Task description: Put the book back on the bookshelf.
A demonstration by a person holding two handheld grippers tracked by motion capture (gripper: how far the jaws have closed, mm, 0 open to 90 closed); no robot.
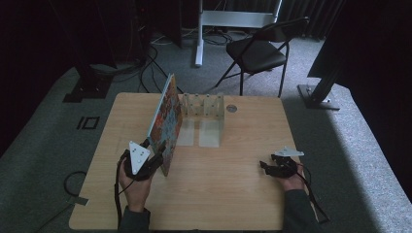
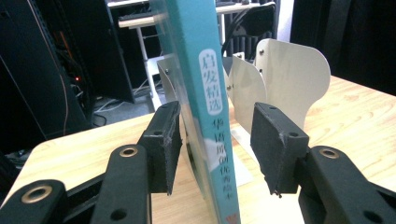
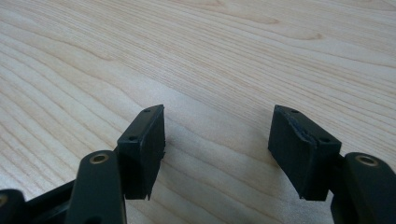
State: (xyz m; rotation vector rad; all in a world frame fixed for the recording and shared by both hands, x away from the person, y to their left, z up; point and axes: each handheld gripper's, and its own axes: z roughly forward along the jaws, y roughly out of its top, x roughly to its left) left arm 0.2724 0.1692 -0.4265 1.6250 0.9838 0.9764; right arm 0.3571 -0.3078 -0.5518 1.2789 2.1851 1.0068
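Note:
A thin picture book [image 1: 165, 121] with a colourful cover stands on edge on the wooden table [image 1: 233, 194], leaning to the left. Its teal spine [image 2: 210, 93] rises between the jaws of my left gripper [image 1: 158, 162]. The left pad [image 2: 163, 144] lies close against the cover, while the right pad [image 2: 278, 144] stands clear of the spine, so the gripper [image 2: 217, 144] is open around the book. A white metal book rack [image 1: 204, 104] with upright dividers [image 2: 289, 79] stands just behind the book. At the table's right, my right gripper [image 1: 265, 167] rests low and open over bare wood [image 3: 217, 144].
A small round disc [image 1: 231, 108] lies on the table right of the rack. A black folding chair [image 1: 257, 48] and a white stand [image 1: 199, 34] are on the carpet beyond the far edge. Cables trail on the floor at the left.

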